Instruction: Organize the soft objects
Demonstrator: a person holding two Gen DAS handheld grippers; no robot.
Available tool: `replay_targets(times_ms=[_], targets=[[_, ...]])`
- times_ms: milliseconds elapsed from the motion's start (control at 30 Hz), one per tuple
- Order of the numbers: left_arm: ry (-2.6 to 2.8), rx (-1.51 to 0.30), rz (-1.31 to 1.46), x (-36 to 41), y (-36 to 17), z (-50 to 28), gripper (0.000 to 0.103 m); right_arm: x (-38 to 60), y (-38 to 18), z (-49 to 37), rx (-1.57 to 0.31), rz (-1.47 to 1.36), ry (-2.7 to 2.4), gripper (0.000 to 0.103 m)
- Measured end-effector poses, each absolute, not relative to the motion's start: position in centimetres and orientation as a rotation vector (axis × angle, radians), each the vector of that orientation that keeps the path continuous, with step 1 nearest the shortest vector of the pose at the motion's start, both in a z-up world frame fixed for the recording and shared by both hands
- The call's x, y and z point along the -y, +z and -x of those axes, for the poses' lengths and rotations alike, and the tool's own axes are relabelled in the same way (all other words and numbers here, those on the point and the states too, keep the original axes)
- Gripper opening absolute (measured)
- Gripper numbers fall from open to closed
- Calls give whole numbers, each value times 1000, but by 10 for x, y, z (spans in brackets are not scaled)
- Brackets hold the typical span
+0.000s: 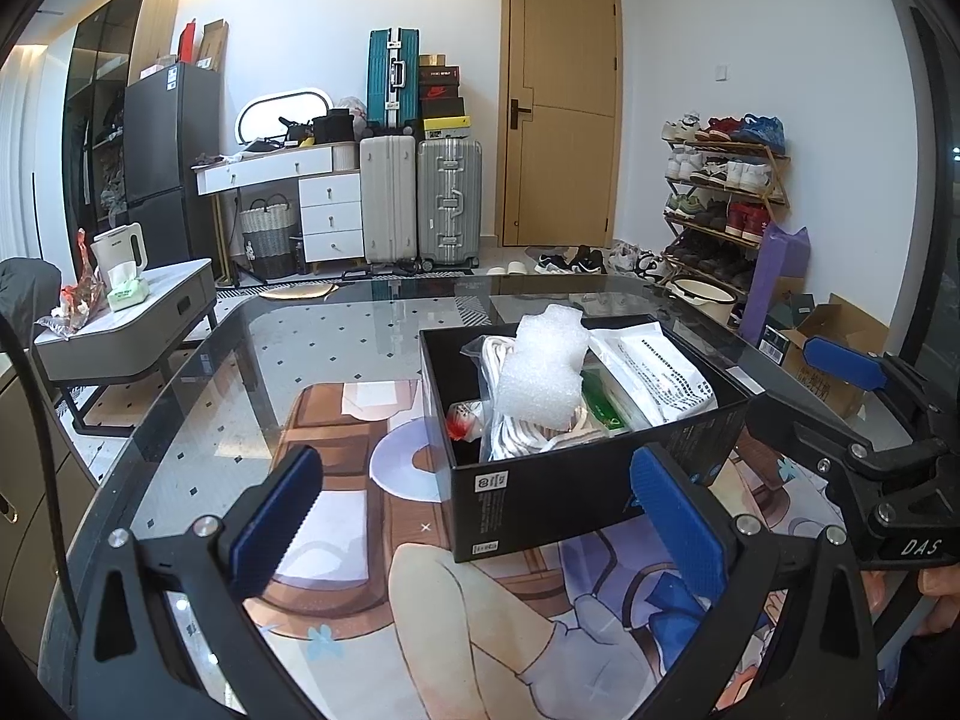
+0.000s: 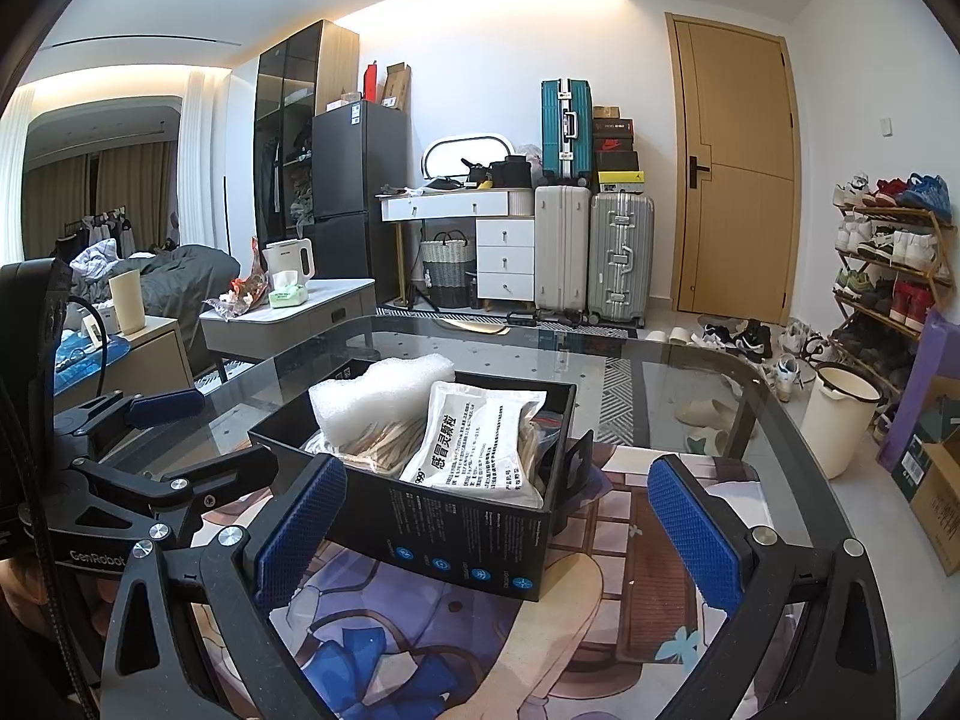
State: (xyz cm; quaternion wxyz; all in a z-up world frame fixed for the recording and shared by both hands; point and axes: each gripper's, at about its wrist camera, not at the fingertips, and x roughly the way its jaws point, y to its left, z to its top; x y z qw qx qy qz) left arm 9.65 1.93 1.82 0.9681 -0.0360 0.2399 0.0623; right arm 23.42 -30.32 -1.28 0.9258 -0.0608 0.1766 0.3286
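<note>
Left gripper [image 1: 474, 516] jaws apart, empty | right gripper [image 2: 498, 522] likewise | black box [image 1: 540, 492] just beyond fingertips, holding foam [image 1: 543, 369] and white pouch [image 2: 474, 444] (apparently packed) | nothing loose on glass table [image 1: 228, 372].

We see the left gripper [image 1: 474, 516] with jaws spread wide, nothing between the blue pads [image 1: 276, 519]. Right gripper [image 2: 495, 531] likewise spread, empty. Each shows in the other's view, side by side. Skin at the frame edge below the right gripper is probably a hand [image 1: 942, 591].
</note>
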Motion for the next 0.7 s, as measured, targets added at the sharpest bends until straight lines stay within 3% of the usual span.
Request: replay_targets(times_ms=[700], targets=[[128,-456,89,-23,19,-93,103,303,-13,-234,-361,125,674,102]])
